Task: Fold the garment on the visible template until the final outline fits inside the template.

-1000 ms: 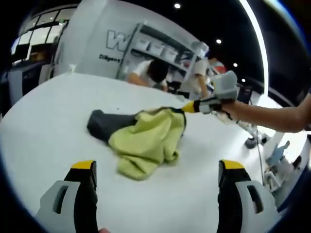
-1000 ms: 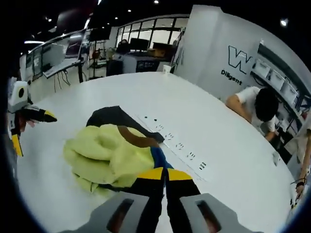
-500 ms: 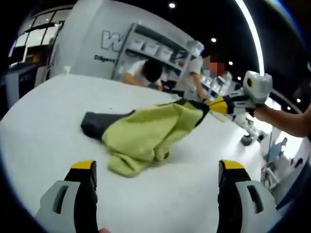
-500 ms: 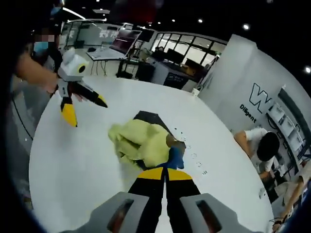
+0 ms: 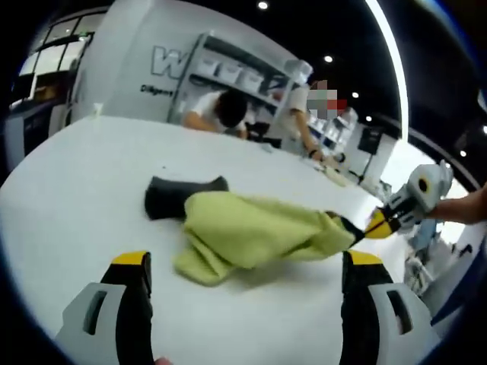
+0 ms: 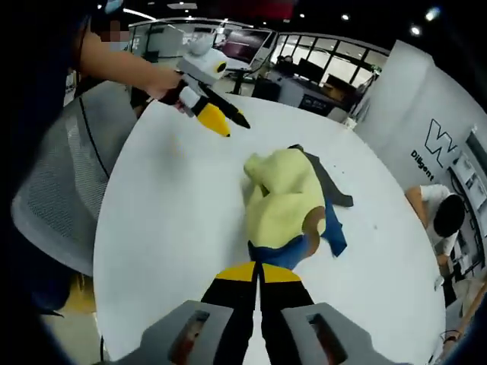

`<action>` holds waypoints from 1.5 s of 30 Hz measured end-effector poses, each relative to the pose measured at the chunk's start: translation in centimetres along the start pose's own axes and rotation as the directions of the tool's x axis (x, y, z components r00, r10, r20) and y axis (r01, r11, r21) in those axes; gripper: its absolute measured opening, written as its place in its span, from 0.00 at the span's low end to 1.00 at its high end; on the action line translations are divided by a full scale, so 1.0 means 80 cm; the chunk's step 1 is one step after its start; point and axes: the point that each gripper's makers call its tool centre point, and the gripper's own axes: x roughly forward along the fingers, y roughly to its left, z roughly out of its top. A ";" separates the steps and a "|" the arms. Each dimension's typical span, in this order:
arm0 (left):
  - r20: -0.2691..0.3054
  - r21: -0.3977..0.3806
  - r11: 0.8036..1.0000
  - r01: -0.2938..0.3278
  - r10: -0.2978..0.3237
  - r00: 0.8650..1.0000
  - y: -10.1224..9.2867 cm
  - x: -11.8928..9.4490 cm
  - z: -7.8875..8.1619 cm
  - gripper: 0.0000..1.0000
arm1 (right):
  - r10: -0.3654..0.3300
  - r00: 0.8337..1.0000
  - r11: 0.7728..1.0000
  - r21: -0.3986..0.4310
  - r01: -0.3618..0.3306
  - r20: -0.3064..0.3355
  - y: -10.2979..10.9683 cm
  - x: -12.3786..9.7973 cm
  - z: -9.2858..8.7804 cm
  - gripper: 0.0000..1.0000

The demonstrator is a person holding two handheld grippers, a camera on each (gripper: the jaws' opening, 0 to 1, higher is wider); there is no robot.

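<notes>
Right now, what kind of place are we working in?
Probably an open-plan office or lab. A big round white table holds the yellow-green garment, a person works beside wall shelving, and desks with monitors line the windows.

White round table (image 6: 167, 220), grey mesh chair (image 6: 57, 198), shelving (image 5: 236, 76), dark spotlit ceiling.

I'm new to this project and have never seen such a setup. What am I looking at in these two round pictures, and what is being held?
A person holds a two-jaw hand tool in each hand; a camera rides on each. The left gripper view looks along its open jaws, which hold nothing, at a yellow-green garment lying on a white round table. The right gripper view looks along its shut jaws, pinching that garment's blue and brown edge. Each tool also appears in the other's picture. Other people work at shelves behind.
</notes>
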 end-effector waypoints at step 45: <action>-0.034 0.047 0.993 0.105 -0.103 0.994 -0.047 0.006 -0.007 0.68 | 0.258 0.924 0.954 -0.075 -0.289 -0.280 0.171 -0.195 -0.238 0.00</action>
